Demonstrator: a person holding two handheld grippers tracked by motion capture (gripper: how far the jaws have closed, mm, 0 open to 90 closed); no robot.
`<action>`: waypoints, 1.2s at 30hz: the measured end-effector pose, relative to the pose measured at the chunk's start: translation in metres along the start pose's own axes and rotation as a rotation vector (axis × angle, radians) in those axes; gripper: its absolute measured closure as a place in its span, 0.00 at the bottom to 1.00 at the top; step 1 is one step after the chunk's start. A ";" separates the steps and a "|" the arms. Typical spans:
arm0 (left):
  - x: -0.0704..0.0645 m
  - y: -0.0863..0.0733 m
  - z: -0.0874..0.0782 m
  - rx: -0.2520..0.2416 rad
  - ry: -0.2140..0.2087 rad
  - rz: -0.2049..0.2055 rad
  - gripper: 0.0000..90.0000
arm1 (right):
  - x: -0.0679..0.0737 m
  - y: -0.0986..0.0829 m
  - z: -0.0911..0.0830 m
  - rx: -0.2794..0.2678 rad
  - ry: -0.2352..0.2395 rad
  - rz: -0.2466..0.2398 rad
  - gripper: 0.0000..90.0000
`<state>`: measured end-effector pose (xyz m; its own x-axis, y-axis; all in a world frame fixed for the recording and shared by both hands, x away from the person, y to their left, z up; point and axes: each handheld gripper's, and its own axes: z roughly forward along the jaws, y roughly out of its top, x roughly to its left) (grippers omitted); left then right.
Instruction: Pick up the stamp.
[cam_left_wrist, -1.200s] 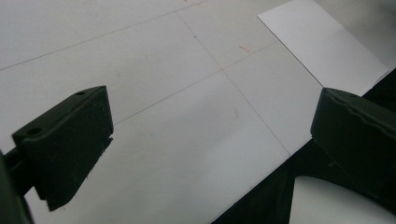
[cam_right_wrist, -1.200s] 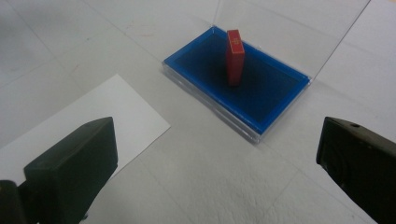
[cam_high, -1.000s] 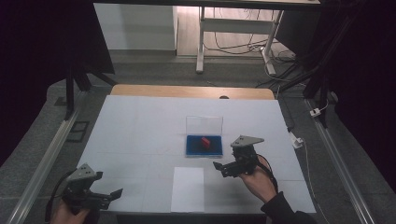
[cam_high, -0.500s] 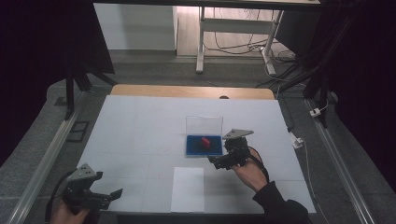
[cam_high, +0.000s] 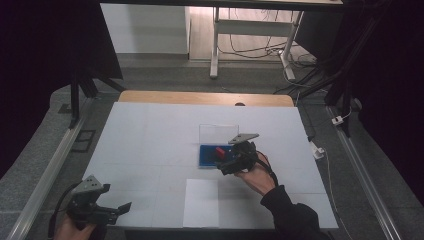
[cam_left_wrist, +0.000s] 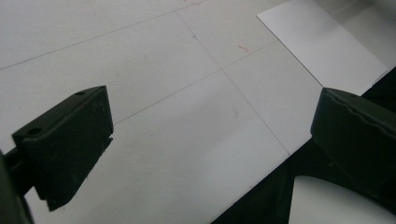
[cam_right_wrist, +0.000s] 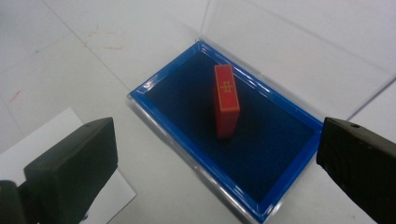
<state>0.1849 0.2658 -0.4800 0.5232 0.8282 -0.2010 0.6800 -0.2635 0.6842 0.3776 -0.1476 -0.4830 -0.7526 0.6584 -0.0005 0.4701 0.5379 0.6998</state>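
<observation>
A shallow blue case (cam_high: 205, 159) lies near the table's middle, its clear lid (cam_high: 218, 132) standing open behind it. A small red block (cam_high: 219, 151) rests inside it. In the right gripper view the red block (cam_right_wrist: 226, 100) lies on the dark blue lining (cam_right_wrist: 187, 93), with the clear lid (cam_right_wrist: 289, 42) beyond. My right gripper (cam_high: 226, 166) hovers just right of the case, and its jaws are open with nothing between them (cam_right_wrist: 219, 140). My left gripper (cam_high: 122, 207) is open at the front left corner, over bare table (cam_left_wrist: 210, 121).
A white paper sheet (cam_high: 201, 202) lies at the table's front edge, in front of the case; its corner (cam_left_wrist: 322, 46) shows past the left jaws. The white table (cam_high: 150, 135) has a wooden strip (cam_high: 200, 97) at its far edge. Metal rails run along both sides.
My right gripper has moved left and away from the person, closing in on the blue case. The left gripper has stayed where it was.
</observation>
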 end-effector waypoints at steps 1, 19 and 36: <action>0.000 0.000 0.000 0.000 0.000 0.000 0.00 | 0.000 0.001 0.002 0.004 -0.003 -0.005 0.00; 0.000 0.000 0.000 0.002 -0.002 0.000 0.00 | -0.009 0.014 0.022 0.008 -0.016 -0.019 0.28; 0.000 0.000 0.001 0.008 -0.002 0.001 0.00 | -0.007 0.020 0.027 0.047 -0.003 -0.048 0.86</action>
<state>0.1854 0.2654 -0.4803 0.5250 0.8269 -0.2015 0.6833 -0.2684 0.6790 0.4043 -0.1270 -0.4879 -0.7739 0.6323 -0.0354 0.4541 0.5931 0.6649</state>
